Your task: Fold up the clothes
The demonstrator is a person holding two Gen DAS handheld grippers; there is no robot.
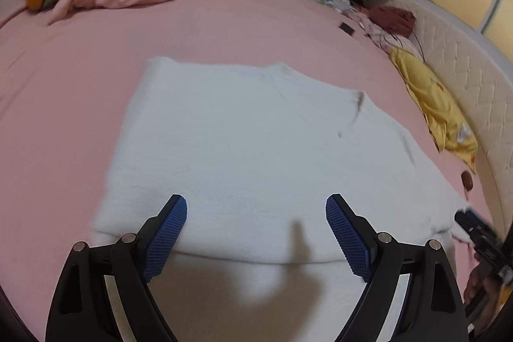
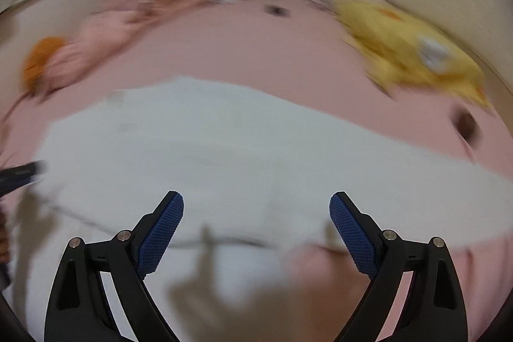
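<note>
left claw [image 1: 256, 207] wide, empty | right claw [image 2: 256, 204] wide, empty | shirt [image 1: 250, 143] half-folded on bed [image 1: 224, 28] | risk: 1-layer pinch could undo fold

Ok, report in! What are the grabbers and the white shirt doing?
Left gripper open, empty. Right gripper open, empty. White shirt flat on pink bed, partly folded. Nothing on it.

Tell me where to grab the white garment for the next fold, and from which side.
Probably the white garment at its near folded edge, coming in from the near side. That edge lies doubled and raised right below the open left gripper and open right gripper, while the rest lies flat on the pink sheet.
</note>
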